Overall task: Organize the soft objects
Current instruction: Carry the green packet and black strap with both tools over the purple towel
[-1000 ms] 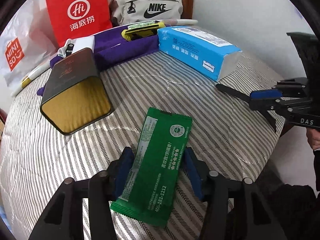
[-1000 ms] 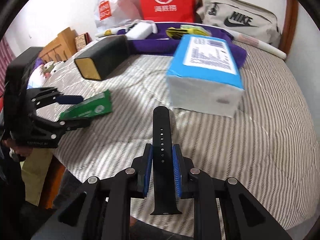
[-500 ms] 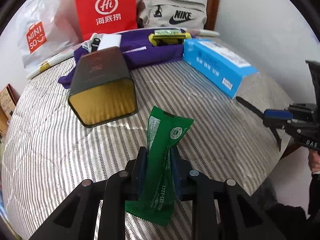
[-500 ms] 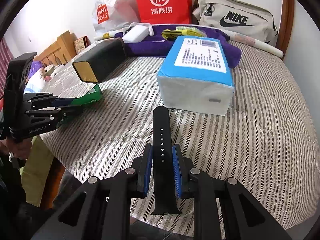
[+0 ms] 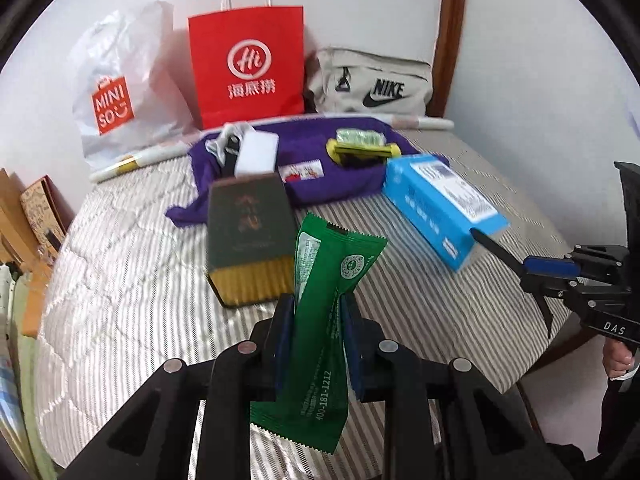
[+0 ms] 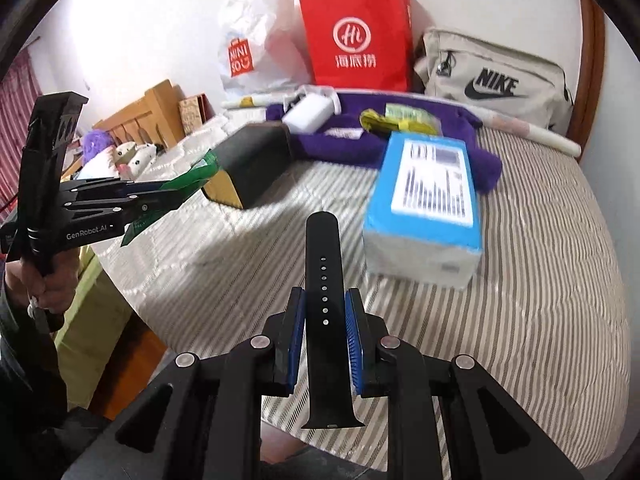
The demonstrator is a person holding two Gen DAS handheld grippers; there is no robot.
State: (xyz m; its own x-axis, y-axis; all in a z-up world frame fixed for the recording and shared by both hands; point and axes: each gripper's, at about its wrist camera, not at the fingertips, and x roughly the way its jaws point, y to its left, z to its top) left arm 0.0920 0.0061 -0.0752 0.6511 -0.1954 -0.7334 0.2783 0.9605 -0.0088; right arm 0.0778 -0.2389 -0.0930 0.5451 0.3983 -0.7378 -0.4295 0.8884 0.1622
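My left gripper (image 5: 316,312) is shut on a green foil packet (image 5: 332,280), squeezed at its middle and held upright above the striped bed cover (image 5: 140,280). From the right wrist view the left gripper (image 6: 160,196) shows at the left with the packet (image 6: 196,178) sticking out of it. A black watch strap (image 6: 322,248) with a row of holes is clamped lengthwise in my right gripper (image 6: 325,308), clear of the bed. In the left wrist view, the right gripper (image 5: 532,268) is at the right edge with the strap's tip (image 5: 492,246) pointing left.
On the bed lie a blue tissue pack (image 6: 428,200), a dark tin with a gold end (image 5: 248,232) and a purple cloth (image 5: 320,160) carrying small items. A red paper bag (image 5: 248,68), a white plastic bag (image 5: 116,92) and a beige Nike bag (image 5: 372,84) stand against the wall.
The left gripper's fingers closed on the green packet and lifted it off the bed. The right gripper rose with the strap still in it.
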